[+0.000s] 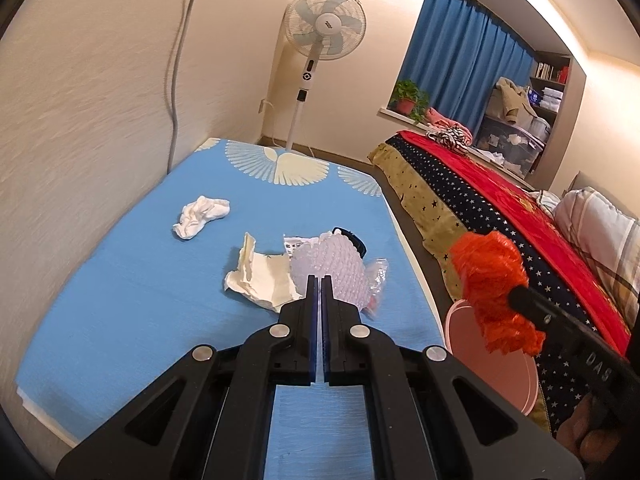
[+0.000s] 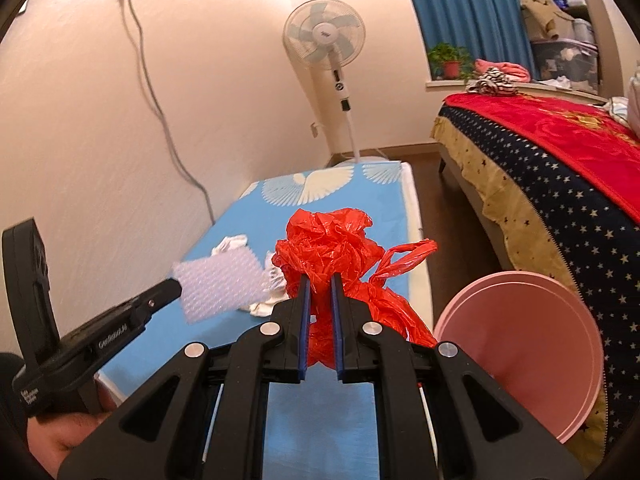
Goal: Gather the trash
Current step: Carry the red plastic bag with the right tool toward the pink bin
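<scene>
My left gripper (image 1: 319,280) is shut on a sheet of clear bubble wrap (image 1: 328,264) and holds it above the blue mat (image 1: 120,288); it also shows in the right wrist view (image 2: 218,284). My right gripper (image 2: 319,280) is shut on a crumpled red plastic bag (image 2: 332,244), held next to the pink bin (image 2: 532,344). In the left wrist view the bag (image 1: 492,280) hangs above the bin (image 1: 516,376). On the mat lie a white crumpled tissue (image 1: 202,216), a torn cream paper wrapper (image 1: 262,280) and a clear plastic wrapper (image 1: 378,276).
A standing fan (image 1: 325,26) stands at the far end of the mat. A bed with a red and starred cover (image 1: 500,208) is on the right. A floor strip runs between mat and bed. A cable (image 1: 176,80) hangs down the left wall.
</scene>
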A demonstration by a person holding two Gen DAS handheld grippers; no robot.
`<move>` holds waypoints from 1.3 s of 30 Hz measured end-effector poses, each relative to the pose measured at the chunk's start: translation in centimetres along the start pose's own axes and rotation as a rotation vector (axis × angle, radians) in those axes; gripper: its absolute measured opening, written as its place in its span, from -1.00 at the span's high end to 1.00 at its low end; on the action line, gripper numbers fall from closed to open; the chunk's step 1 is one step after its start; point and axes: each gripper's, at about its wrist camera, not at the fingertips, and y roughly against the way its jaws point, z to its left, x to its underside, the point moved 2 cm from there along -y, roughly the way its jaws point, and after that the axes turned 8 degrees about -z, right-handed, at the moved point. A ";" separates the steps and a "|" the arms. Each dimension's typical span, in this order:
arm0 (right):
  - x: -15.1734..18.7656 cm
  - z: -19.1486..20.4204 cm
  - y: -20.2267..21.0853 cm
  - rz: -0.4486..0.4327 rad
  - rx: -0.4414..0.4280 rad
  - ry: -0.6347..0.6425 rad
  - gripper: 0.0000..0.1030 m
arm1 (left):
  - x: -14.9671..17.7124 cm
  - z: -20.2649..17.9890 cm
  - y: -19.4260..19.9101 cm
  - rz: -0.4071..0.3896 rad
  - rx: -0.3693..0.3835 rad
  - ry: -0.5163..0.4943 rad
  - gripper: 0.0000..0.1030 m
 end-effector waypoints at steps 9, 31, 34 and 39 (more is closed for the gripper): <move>-1.3 -2.1 1.0 -0.049 0.071 -0.030 0.81 | 0.2 -1.4 -0.4 -0.003 0.017 -0.028 0.97; -3.5 -7.3 3.2 -0.109 0.242 -0.091 0.81 | 1.0 -6.9 -1.6 0.001 0.114 -0.090 0.97; -3.5 -8.2 3.6 -0.113 0.271 -0.100 0.81 | 1.2 -7.6 -1.8 0.005 0.129 -0.094 0.97; -3.6 -9.3 3.8 -0.114 0.309 -0.112 0.81 | 1.4 -8.9 -2.1 0.010 0.156 -0.103 0.97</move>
